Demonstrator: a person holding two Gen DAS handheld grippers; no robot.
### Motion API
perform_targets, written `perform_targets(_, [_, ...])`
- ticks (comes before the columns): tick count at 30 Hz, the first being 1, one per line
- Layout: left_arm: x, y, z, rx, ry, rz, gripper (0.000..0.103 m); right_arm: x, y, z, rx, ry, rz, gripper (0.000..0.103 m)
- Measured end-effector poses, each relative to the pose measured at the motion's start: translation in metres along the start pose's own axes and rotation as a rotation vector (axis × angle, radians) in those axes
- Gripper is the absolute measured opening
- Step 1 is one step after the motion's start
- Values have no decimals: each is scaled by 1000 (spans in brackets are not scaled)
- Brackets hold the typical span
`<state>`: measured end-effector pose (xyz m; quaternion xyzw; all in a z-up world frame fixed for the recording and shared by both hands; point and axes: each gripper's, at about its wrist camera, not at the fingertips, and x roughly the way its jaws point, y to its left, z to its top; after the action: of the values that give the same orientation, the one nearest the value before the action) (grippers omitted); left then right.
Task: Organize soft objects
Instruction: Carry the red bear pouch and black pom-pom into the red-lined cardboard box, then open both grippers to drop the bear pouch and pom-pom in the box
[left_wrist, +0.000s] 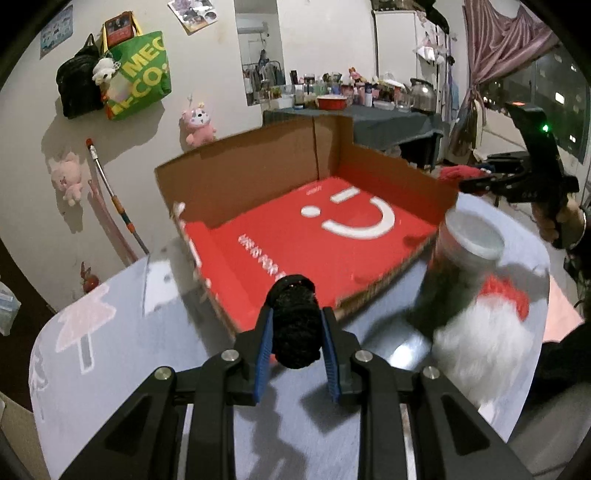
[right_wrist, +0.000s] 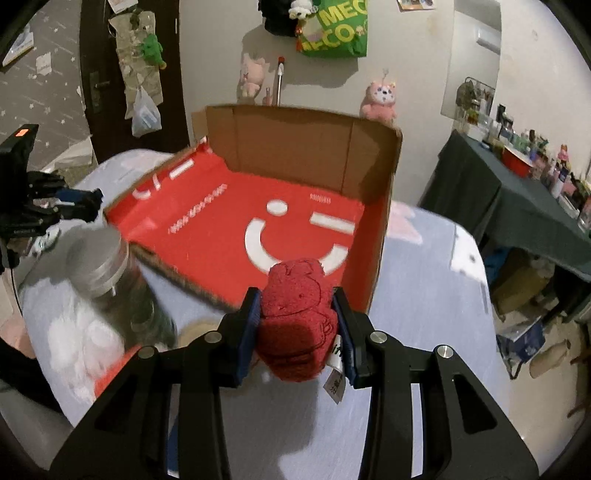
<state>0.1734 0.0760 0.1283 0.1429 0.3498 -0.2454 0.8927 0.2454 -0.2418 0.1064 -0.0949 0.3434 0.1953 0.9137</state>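
An open cardboard box (left_wrist: 266, 177) with a red floor and white smiley print lies on the table; it also shows in the right wrist view (right_wrist: 295, 147). My left gripper (left_wrist: 296, 325) is shut on a black rolled soft item (left_wrist: 295, 325), held just in front of the box's near edge. My right gripper (right_wrist: 297, 317) is shut on a red folded soft cloth (right_wrist: 295, 317) with a white tag, at the box's near right corner. The right gripper also shows in the left wrist view (left_wrist: 480, 182), the left gripper in the right wrist view (right_wrist: 88, 205).
A clear jar with a silver lid (left_wrist: 469, 240) stands beside the box, also in the right wrist view (right_wrist: 99, 258). A white fluffy item with red (left_wrist: 484, 339) lies by it. The table (left_wrist: 110, 350) has a pale blue cloth. A cluttered dark table (right_wrist: 517, 199) stands behind.
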Motion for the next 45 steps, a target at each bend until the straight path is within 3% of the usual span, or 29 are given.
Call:
perform_targets(5, [23, 2, 34, -56, 35, 5, 27, 16, -5, 37, 42, -11, -7, 36])
perform_targets(10, [63, 8, 63, -103, 102, 59, 27, 50, -5, 66, 80, 34, -55, 36])
perform_targets(18, [131, 27, 85, -174, 241, 119, 27, 130, -11, 96, 140, 207, -112, 36])
perform_targets(30, [190, 34, 84, -176, 359, 203, 29, 208, -26, 92, 166, 392, -187, 38])
perform_targets(43, [193, 36, 86, -205, 345, 207, 33, 213, -21, 84, 155, 412, -182, 39])
perform_targets(45, [192, 37, 87, -209, 339, 204, 34, 214, -19, 83, 154, 409, -186, 42])
